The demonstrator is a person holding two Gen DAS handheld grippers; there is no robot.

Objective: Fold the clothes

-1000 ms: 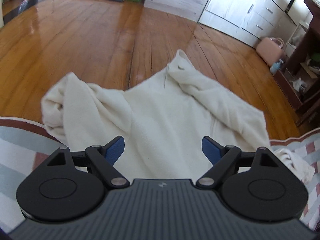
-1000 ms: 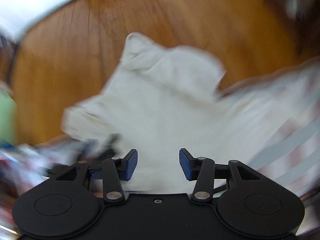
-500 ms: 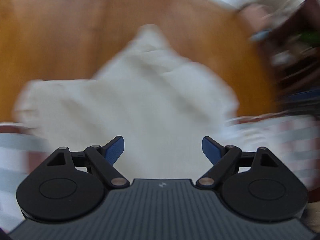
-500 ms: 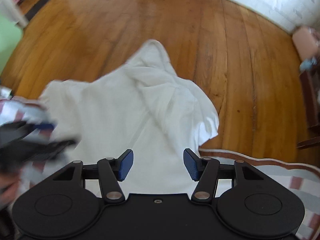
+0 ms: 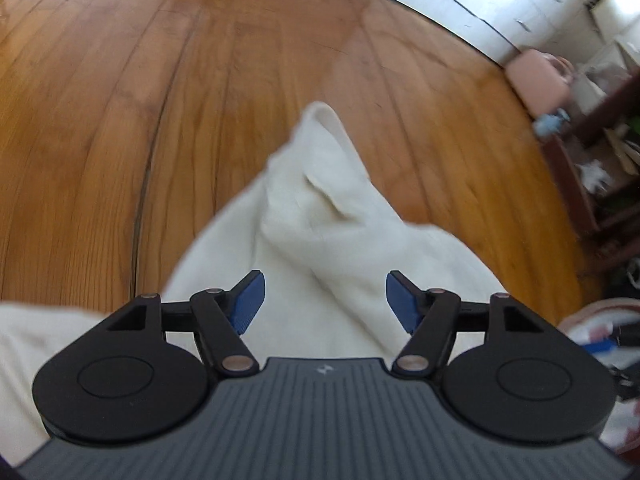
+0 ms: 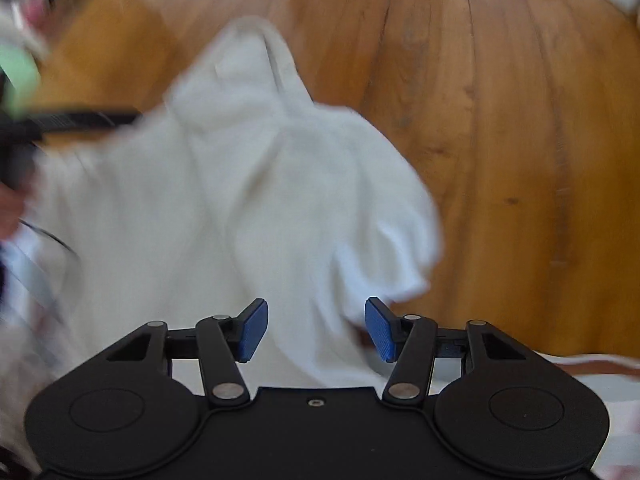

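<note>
Left tongs (image 5: 325, 300) narrower than before, still spread; right tongs (image 6: 316, 329) spread, empty. Cream garment (image 5: 320, 216) bunched at 12 o'clock; right view alone shows its sleeve (image 6: 404, 240).

Bright daylight fills both views, leaving a pale sheen on the glossy orange-brown plank floor (image 5: 120, 92). Motion blur softens the cream-white rumpled garment (image 6: 248, 184), heaviest along the right view's left edge. Fisheye distortion bends the floorboards near the borders.
</note>
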